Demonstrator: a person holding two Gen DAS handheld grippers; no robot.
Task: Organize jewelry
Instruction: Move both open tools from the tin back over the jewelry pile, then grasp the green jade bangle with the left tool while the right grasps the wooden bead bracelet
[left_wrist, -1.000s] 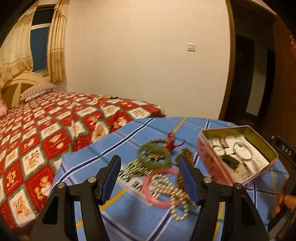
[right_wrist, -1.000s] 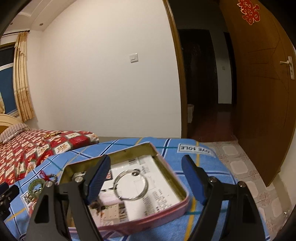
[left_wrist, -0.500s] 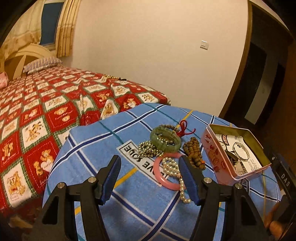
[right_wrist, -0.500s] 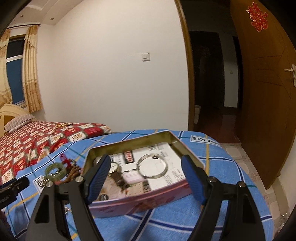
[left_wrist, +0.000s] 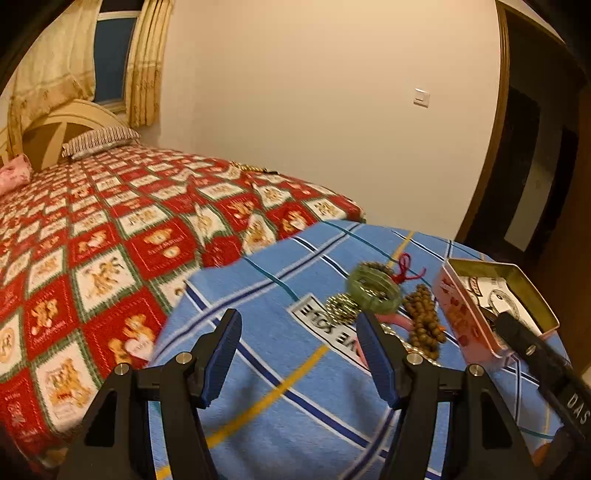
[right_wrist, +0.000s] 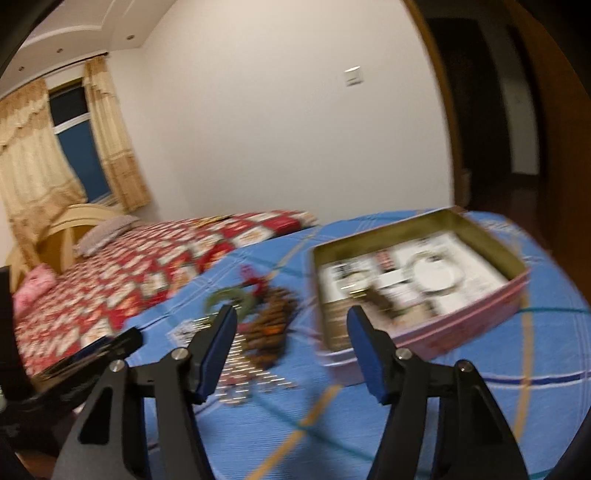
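A pile of jewelry lies on the blue striped cloth: a green bangle (left_wrist: 373, 291), a brown bead string (left_wrist: 424, 316), a gold chain (left_wrist: 341, 306), a pink bangle (left_wrist: 397, 319) and a red cord (left_wrist: 406, 268). An open pink tin (left_wrist: 467, 320) to their right holds a silver bangle (right_wrist: 437, 272) and papers. My left gripper (left_wrist: 298, 352) is open and empty, short and left of the pile. My right gripper (right_wrist: 290, 341) is open and empty, above the gap between the blurred bead string (right_wrist: 271, 328) and the tin (right_wrist: 461, 325).
A bed with a red patterned quilt (left_wrist: 110, 240) lies left of the blue-clothed table (left_wrist: 295, 387). A doorway (left_wrist: 532, 166) opens at the right. The right gripper's body (left_wrist: 543, 369) crosses the left wrist view's lower right.
My left gripper has drawn back and swung left, so the pile now sits right of its fingers. My right gripper has swung left from over the tin toward the pile, blurring its view.
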